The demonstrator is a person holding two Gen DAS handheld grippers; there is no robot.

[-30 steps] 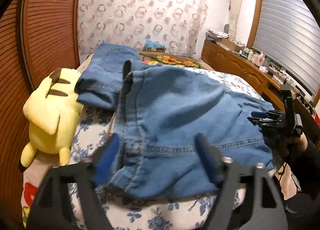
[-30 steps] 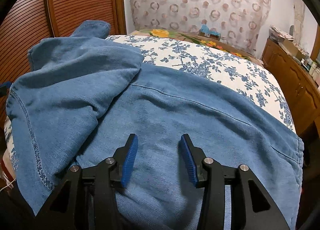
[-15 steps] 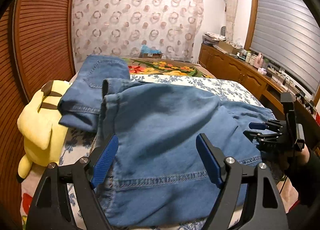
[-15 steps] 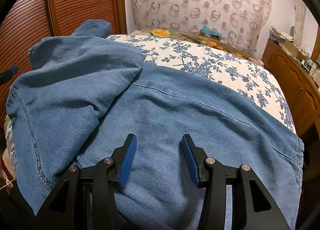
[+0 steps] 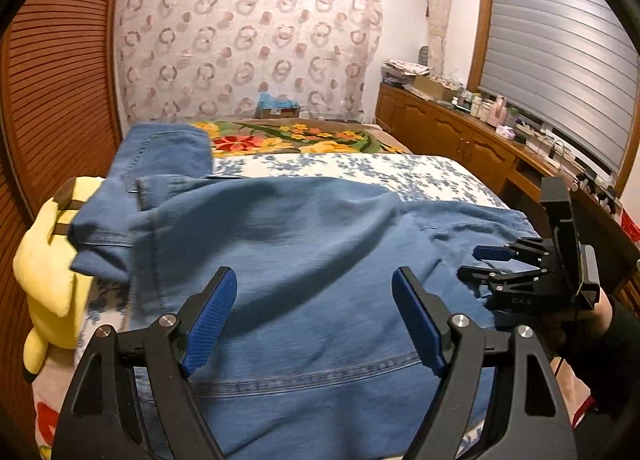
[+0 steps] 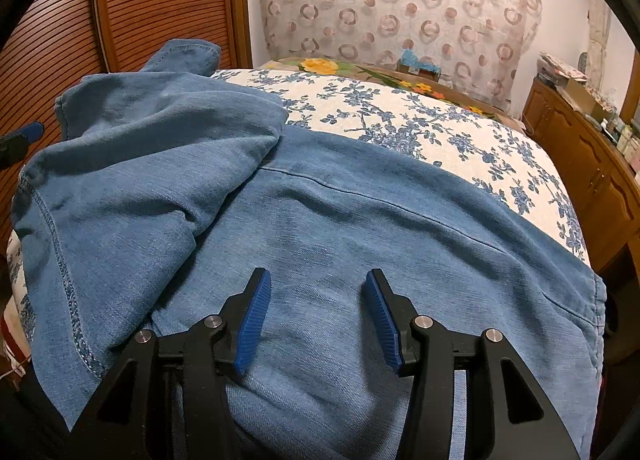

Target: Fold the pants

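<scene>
Both tongs gape empty: the left tongs (image 5: 314, 318) and right tongs (image 6: 318, 314) hover over the blue pants (image 6: 320, 227), spread rumpled across the bed (image 6: 400, 119), a yellow plush toy (image 5: 48, 260) beside them.

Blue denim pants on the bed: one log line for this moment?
task: fold pants | blue denim pants: spread on floral bedsheet, one part folded over | left gripper: open, empty | right gripper: open, empty
</scene>
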